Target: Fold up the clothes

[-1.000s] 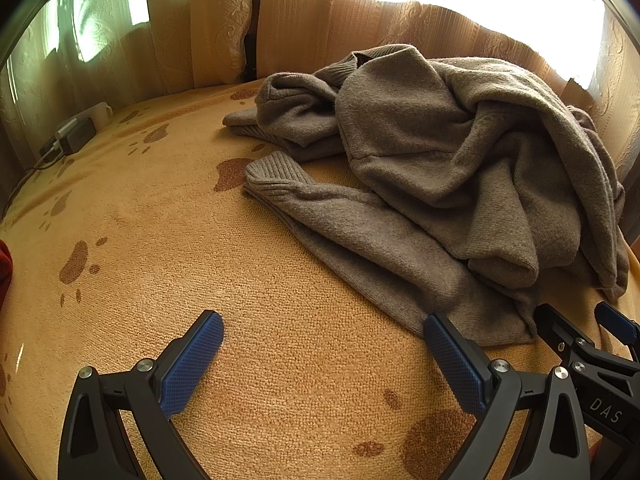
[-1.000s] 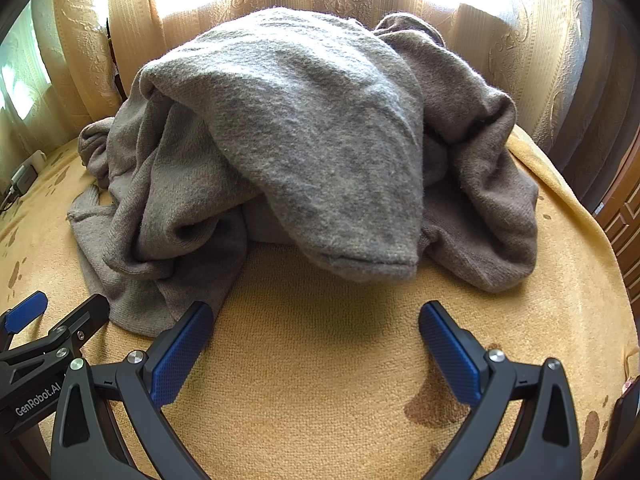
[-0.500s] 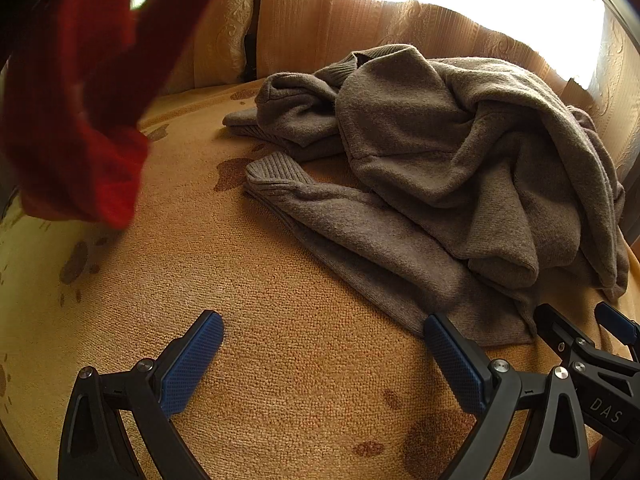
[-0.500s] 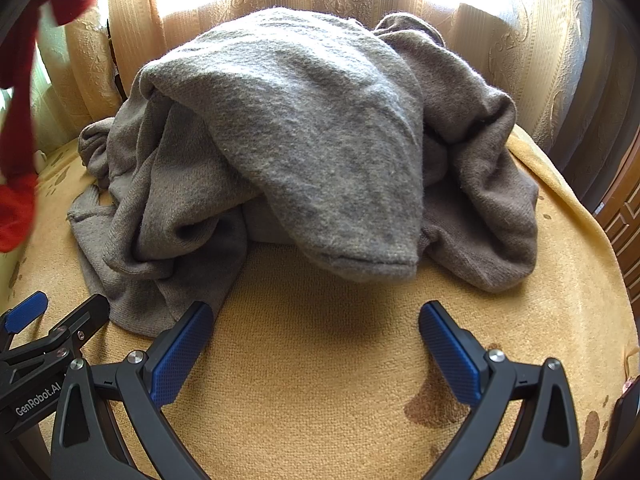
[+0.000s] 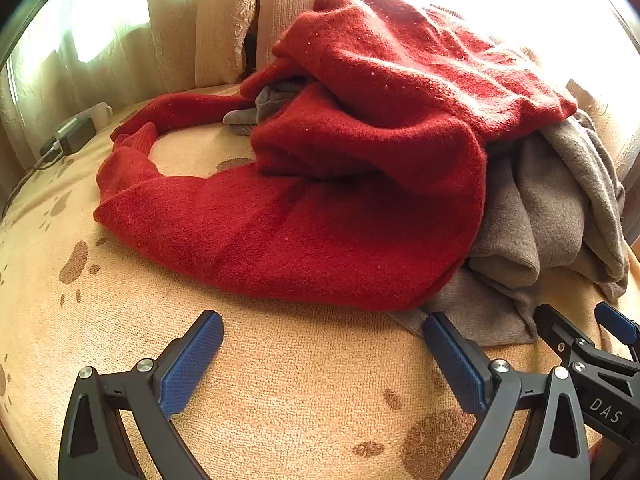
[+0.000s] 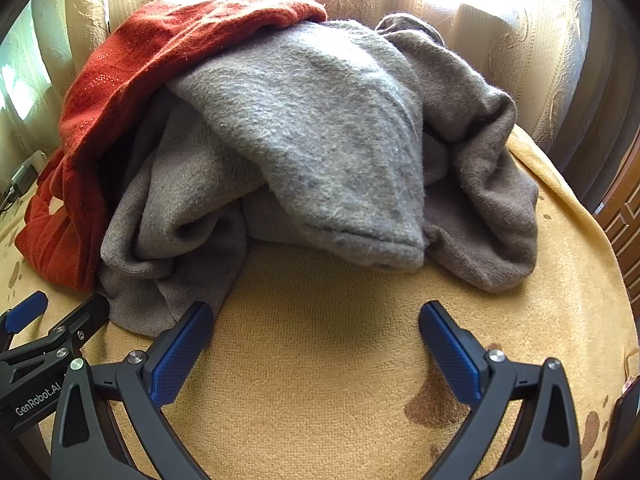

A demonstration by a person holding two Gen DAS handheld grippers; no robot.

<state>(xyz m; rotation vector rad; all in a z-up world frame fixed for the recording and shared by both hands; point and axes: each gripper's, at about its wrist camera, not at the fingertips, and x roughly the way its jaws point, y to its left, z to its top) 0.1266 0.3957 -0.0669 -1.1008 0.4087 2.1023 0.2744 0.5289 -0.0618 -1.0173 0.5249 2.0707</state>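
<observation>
In the left wrist view, the left gripper (image 5: 322, 354) sits low over a tan blanket (image 5: 280, 380) printed with brown paw marks, its jaws spread wide and holding nothing. Ahead lies a crumpled red sweater (image 5: 352, 184), one sleeve curling out to the left; it drapes over a grey sweater (image 5: 552, 216) and hides most of it, leaving only the right side and a small patch near the middle visible. Pale curtains (image 5: 224, 24) hang behind, washed out by window glare at upper right. A charger (image 5: 74, 136) lies at the far left edge, too small to make out well. In the right wrist view, the right gripper (image 6: 316, 344) also has its jaws spread and empty, above bare blanket (image 6: 320, 360). The grey sweater (image 6: 320, 140) is heaped just ahead, with the red sweater (image 6: 132, 80) lying across its left side. The left gripper (image 6: 40, 344) enters at the lower left, partly cut off.
</observation>
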